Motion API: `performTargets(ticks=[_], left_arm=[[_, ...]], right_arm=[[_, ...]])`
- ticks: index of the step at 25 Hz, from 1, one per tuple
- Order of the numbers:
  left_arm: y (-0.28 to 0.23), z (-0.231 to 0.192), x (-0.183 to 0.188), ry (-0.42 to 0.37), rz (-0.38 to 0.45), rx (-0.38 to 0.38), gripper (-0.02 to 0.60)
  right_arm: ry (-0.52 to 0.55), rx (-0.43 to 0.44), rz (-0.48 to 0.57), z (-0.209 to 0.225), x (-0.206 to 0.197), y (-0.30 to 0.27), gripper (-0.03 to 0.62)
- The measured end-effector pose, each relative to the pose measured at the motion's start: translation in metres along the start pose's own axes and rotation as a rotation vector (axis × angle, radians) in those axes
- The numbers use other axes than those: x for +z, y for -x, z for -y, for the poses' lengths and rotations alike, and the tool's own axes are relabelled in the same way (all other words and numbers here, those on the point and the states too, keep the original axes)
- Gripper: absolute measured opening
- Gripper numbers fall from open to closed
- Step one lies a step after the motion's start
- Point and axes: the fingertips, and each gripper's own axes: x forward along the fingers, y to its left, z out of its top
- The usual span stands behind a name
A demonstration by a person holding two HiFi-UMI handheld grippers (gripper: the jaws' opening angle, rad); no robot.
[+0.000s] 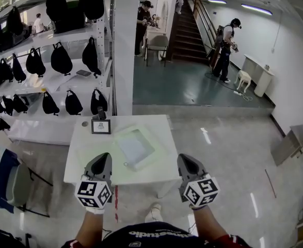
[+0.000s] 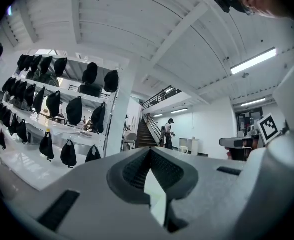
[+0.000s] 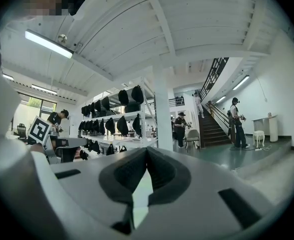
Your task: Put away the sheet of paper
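Holding level at the near edge of the white table (image 1: 80, 156), the left gripper (image 1: 104, 158) is keeping its claw pressed together with nothing between the pads. The sheet of paper (image 1: 134, 146) is lying flat mid-table on a pale green translucent folder (image 1: 160, 152), at about 2 o'clock from that claw in the head view. Its long axis is running roughly from 11 to 5 o'clock, so it sits skewed to both grippers. The right gripper (image 1: 185, 159) is hovering at the same edge, claw likewise closed and empty, with the sheet at about 10 o'clock from it. Judging from the head view, the left gripper is the nearer one. Either claw is needing to spread before taking an edge.
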Motion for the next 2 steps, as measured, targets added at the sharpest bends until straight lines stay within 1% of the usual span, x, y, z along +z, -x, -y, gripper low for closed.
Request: performTargets(ticks=[2], left_arm=[[-0.0015, -0.0002, 0.0002, 0.0, 0.001, 0.0, 0.006]], right_arm=[[-0.003, 0.001, -0.002, 0.001, -0.0009, -0.0013, -0.003]])
